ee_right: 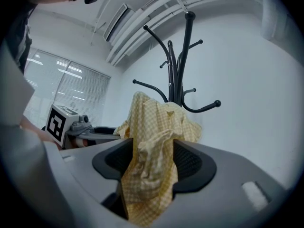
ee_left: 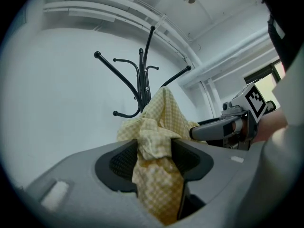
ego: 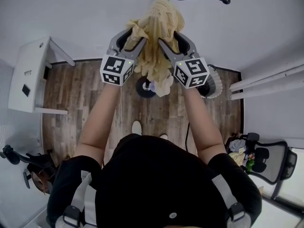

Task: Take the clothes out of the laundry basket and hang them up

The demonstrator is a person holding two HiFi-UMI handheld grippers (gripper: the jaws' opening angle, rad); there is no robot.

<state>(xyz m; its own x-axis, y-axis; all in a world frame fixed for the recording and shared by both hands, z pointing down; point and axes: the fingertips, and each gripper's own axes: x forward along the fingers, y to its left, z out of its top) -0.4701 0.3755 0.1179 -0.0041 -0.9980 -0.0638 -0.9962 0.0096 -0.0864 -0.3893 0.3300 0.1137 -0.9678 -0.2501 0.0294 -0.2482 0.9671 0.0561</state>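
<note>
My left jaws (ee_left: 154,151) stand parted, with a fold of the yellow checked garment (ee_left: 161,113) hanging loose through the gap. The cloth brushes the dark ribbed pads (ee_left: 122,161) but is not pinched. My right jaws (ee_right: 152,158) are the same: released and apart, with a bunched strip of the same cloth running down between them and out past the lower edge of the right gripper view.

Just beyond both pairs of jaws, the garment rises to a peak and drapes over the black coat stand (ee_right: 183,56). Its curved hooks spread above and to either side of the cloth. From the head view, both grippers are raised with their tips on opposite sides of the bundle, left on the left and right on the right. The marker cubes point back toward me, and the cloth's lower end dangles between the cubes.

Below, the round foot of the stand (ego: 144,87) sits on the wooden floor (ego: 85,99). A white perforated basket (ego: 216,82) shows partly behind my right gripper, close to the stand's foot. Farther out, an office chair (ego: 270,160) stands by the right wall.
</note>
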